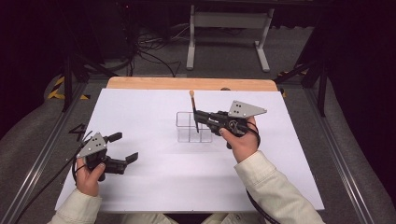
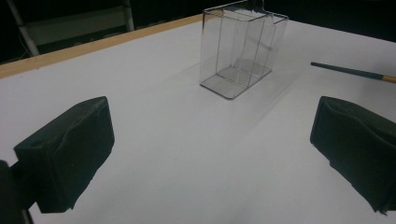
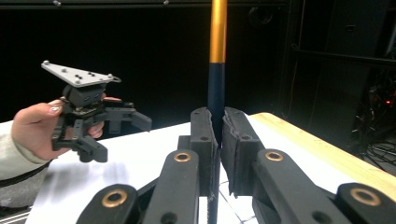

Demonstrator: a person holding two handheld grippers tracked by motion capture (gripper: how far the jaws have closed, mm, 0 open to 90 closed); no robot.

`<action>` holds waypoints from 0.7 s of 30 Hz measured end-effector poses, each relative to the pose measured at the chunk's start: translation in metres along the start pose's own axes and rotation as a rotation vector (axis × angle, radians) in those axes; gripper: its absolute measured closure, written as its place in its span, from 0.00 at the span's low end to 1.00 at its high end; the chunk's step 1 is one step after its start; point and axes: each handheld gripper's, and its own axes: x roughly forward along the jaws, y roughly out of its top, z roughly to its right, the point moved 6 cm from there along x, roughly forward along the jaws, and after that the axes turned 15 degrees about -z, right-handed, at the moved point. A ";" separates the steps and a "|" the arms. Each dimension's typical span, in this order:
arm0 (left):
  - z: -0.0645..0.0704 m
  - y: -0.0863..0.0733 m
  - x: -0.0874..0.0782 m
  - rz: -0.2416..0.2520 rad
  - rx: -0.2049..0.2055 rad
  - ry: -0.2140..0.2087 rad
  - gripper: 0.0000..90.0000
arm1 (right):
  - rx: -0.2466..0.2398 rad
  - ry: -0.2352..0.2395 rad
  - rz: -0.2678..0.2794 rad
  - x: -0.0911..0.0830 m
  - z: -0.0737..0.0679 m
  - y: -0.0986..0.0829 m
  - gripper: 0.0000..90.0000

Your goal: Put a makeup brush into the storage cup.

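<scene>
A clear, divided container (image 1: 193,127) stands mid-table on the white sheet (image 1: 154,186). My right gripper (image 1: 196,115) is shut on a thin brush (image 1: 193,108) with a dark handle and a tan tip, holding it upright over the container. In the right gripper view the handle (image 3: 217,42), orange above and dark below, rises from between the shut jaws (image 3: 219,119). My left gripper (image 1: 123,147) rests open at the table's left with nothing between its pads. In its own view the open gripper (image 2: 210,154) faces the container (image 2: 240,51), with a dark handle (image 2: 350,71) to the right.
A wooden strip (image 1: 187,83) runs along the table's far edge. Behind it stand a white metal frame (image 1: 229,21) and loose cables (image 1: 149,51) on the floor. In the right gripper view, the left gripper (image 3: 122,138) and the hand holding it show farther off.
</scene>
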 end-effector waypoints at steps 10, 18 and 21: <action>0.001 0.000 0.000 -0.003 0.012 -0.001 0.01 | 0.010 -0.035 0.002 0.001 0.016 0.002 0.92; 0.001 0.000 0.000 -0.004 0.011 -0.002 0.01 | 0.022 -0.071 0.005 0.004 0.028 0.002 0.92; 0.001 0.000 0.000 -0.001 0.010 -0.003 0.01 | 0.027 -0.080 0.007 0.007 0.032 0.001 0.92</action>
